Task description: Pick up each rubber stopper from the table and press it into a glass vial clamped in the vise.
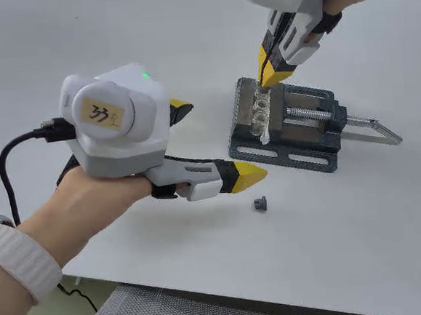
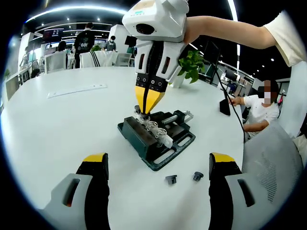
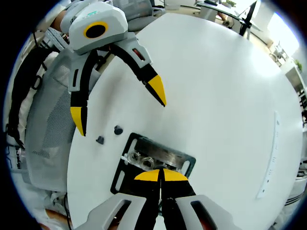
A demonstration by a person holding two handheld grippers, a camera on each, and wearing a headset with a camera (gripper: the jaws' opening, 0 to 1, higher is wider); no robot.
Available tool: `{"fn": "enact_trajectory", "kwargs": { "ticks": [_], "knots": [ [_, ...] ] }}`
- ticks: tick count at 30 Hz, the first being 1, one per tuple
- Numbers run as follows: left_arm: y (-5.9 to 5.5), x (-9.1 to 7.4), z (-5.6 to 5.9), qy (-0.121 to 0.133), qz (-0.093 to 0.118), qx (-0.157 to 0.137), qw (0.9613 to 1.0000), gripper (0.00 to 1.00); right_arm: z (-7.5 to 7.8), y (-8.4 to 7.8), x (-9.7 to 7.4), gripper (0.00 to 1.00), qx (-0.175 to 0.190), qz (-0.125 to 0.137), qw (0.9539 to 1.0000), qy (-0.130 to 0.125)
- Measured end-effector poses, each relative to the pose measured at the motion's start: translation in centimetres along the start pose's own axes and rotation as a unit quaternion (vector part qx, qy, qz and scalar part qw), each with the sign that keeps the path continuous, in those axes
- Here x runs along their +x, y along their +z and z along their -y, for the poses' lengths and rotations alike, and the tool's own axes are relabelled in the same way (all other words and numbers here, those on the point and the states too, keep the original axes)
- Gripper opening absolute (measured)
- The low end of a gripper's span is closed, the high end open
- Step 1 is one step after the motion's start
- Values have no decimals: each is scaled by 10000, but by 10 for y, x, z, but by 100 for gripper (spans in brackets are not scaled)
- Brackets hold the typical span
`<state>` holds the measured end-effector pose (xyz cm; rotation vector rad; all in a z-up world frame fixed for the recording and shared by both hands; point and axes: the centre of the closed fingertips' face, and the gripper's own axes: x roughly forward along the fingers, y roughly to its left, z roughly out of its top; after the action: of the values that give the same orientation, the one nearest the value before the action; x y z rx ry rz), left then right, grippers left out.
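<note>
Our right hand-held gripper (image 1: 268, 78), jaws pressed together, touches an end glass vial (image 1: 262, 93) in the vise (image 1: 307, 139). Our left hand-held gripper (image 1: 222, 137) hovers wide open above the surface (image 1: 113, 34), with two rubber stoppers (image 2: 171, 179) lying near the vise.

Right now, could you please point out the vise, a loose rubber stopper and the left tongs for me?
vise (image 1: 314, 131), head view, on its dark body.
rubber stopper (image 1: 260, 204), head view, on its top.
left tongs (image 2: 158, 159), left gripper view, midway between the yellow tips.
</note>
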<state>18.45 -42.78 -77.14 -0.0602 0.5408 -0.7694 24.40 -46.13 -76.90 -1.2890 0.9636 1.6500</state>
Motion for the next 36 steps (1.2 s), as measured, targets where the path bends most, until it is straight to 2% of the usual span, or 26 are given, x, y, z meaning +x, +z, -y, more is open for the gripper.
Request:
{"fn": "enact_trajectory", "kwargs": {
  "ticks": [3, 9, 13, 17, 19, 20, 27, 36],
  "knots": [
    [-1, 0, -1, 13, 3, -13, 10000, 85, 2, 0, 1, 0, 162, 203, 9997, 16],
    [0, 0, -1, 22, 29, -25, 10000, 85, 6, 2, 5, 0, 157, 333, 9993, -66],
    [1, -2, -2, 32, 44, -24, 10000, 85, -7, 1, -2, 0, 152, 432, 9989, -126],
    [0, -3, -3, 41, 23, -23, 10000, 85, -6, 2, -4, 0, 304, 647, 9974, -135],
    [0, -4, -4, 55, 28, -26, 10000, 85, -10, 3, -5, 0, 260, 684, 9972, -165],
    [0, -4, -4, 54, 25, -29, 10000, 85, -7, 3, -4, 0, 316, 710, 9968, -167],
    [0, -4, -5, 65, 23, -26, 10000, 85, -7, 5, -4, 0, 222, 549, 9981, -187],
    [-1, -3, -4, 63, 16, -17, 10000, 85, -3, 3, -2, 0, 189, 517, 9982, -246]
  ]
}}
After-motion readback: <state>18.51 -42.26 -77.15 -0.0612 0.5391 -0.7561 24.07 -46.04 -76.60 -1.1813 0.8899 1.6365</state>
